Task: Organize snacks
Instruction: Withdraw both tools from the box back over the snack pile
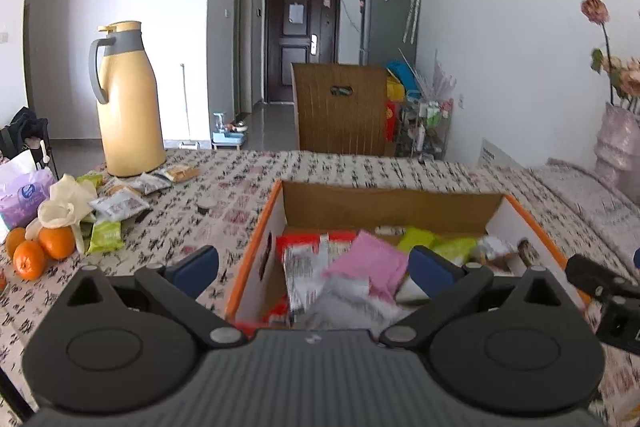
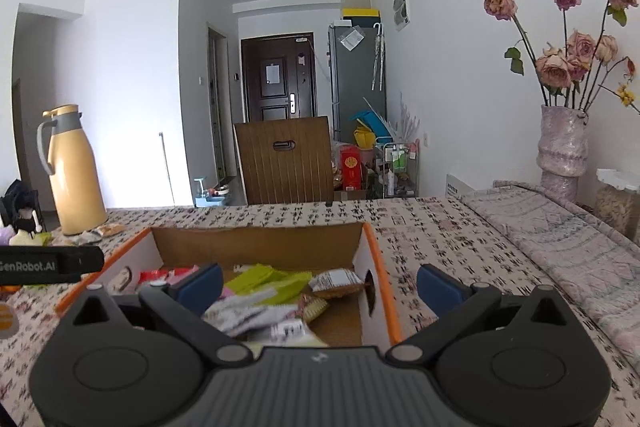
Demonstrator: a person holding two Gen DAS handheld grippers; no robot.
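Now both tools are hanging over the cardboard box on the desk. The left tool is spread wide, holding nothing. The right tool is spread wide too. Snack packets are lying inside the box. More snacks are sitting near the desk's left edge, beside the oranges and the yellow jug.

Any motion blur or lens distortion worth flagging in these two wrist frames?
Left wrist: the snack packets in the cardboard box are smeared, the pink packet most; the yellow thermos stays sharp. Right wrist: packets slightly soft, the green packet included; dried roses crisp. Both views: fisheye bends the walls and darkens the corners.
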